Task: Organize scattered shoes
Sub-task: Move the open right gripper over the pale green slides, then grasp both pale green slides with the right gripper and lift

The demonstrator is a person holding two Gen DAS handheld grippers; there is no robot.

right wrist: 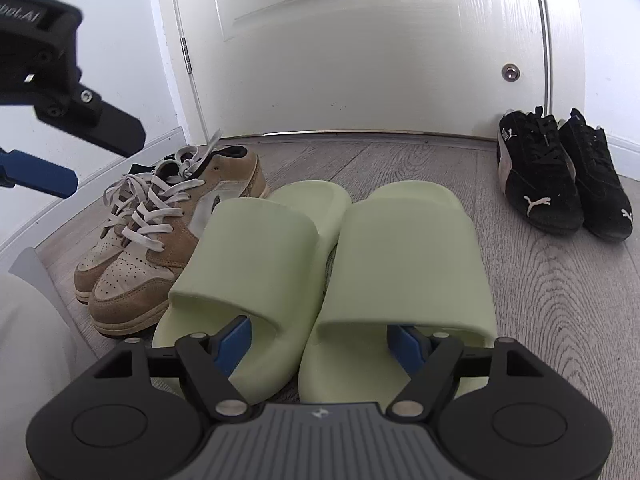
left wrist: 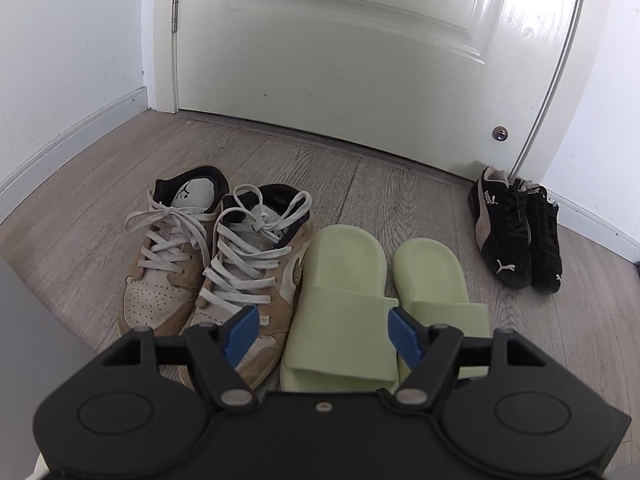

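Three pairs stand on the wood floor by the door. The tan and white sneakers are at the left, also in the right wrist view. The pale green slides sit beside them, large in the right wrist view. The black suede sneakers stand at the right by the door frame. My left gripper is open and empty above the left slide's toe. My right gripper is open low at the slides' toes, one finger in front of each slide. The left gripper's fingers show at the right view's upper left.
A white door closes the far side, with a round stop low on it. White baseboard runs along the left wall. A grey-white object sits at the near left. Bare floor lies between slides and black sneakers.
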